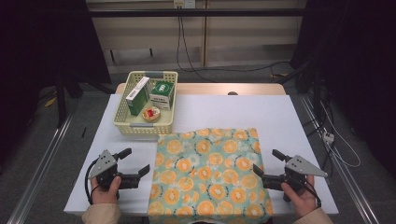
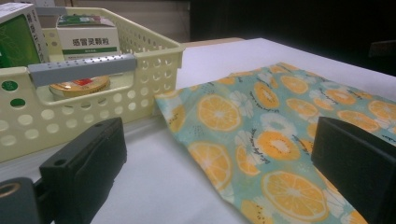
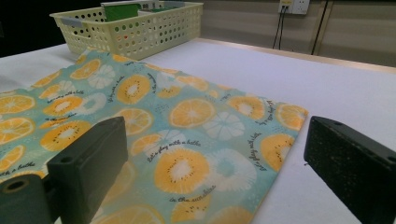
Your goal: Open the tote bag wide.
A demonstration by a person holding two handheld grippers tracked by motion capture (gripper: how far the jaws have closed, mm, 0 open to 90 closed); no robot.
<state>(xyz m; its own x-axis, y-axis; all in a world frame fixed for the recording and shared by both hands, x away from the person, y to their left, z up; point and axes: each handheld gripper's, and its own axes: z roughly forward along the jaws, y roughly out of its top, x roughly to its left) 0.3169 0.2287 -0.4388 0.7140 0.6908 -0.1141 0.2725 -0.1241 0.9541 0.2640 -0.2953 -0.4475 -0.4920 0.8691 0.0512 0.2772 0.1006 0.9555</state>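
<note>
A teal cloth (image 1: 210,173) printed with orange slices lies flat on the white table (image 1: 261,112), reaching the near edge. My left gripper (image 1: 137,161) rests on the table just left of the cloth, jaws open and empty, pointing at the cloth's left edge (image 2: 205,154). My right gripper (image 1: 268,162) sits at the cloth's right edge, open too, with the cloth's corner area (image 3: 275,140) between and below its jaws but not pinched. A pale yellow basket (image 1: 122,120) stands behind the cloth at the left.
The basket (image 2: 154,79) holds a green box (image 1: 137,97), a white and green box (image 1: 162,93) and a small round tin (image 1: 151,114). Cables hang from the wall behind the table. White table surface lies open to the right of the basket (image 3: 135,32).
</note>
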